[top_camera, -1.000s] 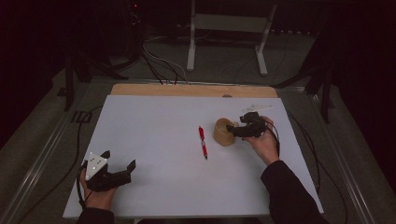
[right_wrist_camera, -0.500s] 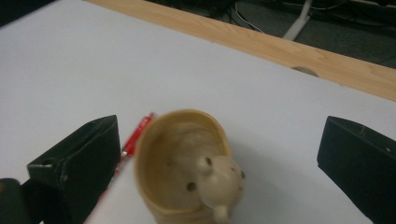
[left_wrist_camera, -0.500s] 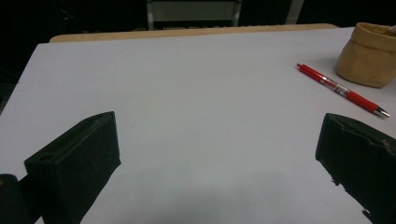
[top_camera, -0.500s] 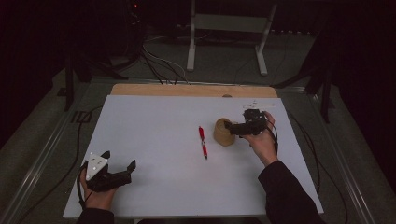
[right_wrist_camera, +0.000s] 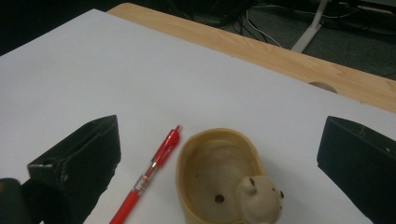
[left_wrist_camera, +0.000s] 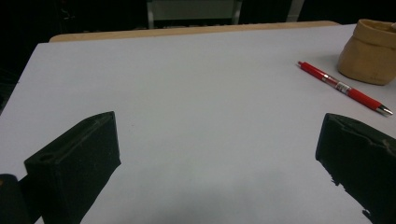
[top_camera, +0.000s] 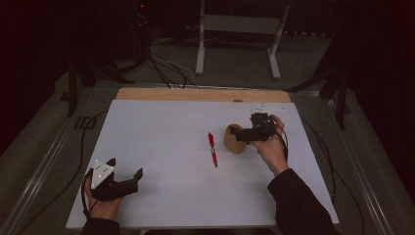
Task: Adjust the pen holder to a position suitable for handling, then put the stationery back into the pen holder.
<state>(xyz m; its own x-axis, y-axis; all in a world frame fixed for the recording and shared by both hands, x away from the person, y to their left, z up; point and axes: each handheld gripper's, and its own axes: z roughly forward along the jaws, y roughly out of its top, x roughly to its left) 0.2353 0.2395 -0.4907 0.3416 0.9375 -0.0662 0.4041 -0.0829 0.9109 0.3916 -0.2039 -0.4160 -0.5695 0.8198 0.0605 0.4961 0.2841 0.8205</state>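
A tan ceramic pot [top_camera: 234,139] with a small animal head on its rim [right_wrist_camera: 219,172] stands right of centre on the white table top [top_camera: 161,127]. A red pen [top_camera: 212,149] lies just left of it [right_wrist_camera: 149,175]. My right gripper [top_camera: 243,135] hovers at the pot's right side and above it. Its jaws have just been opening and now stand wide [right_wrist_camera: 220,122], with the pot below and between them, untouched. At the front left, my left gripper [top_camera: 126,167] rests open on the table with nothing in it [left_wrist_camera: 217,140]. From there the pen [left_wrist_camera: 343,87] and pot [left_wrist_camera: 371,51] lie far off.
A wooden strip [top_camera: 195,94] with a small hole [right_wrist_camera: 322,86] borders the table's far edge. Beyond it, cables [top_camera: 166,68] and a metal stand [top_camera: 235,29] sit on the dark floor. Bare white surface spreads between the two grippers.
My right gripper has risen a little and drawn slightly back from the pot, with its jaws spread wider. The left gripper, pen and pot stay where they were.
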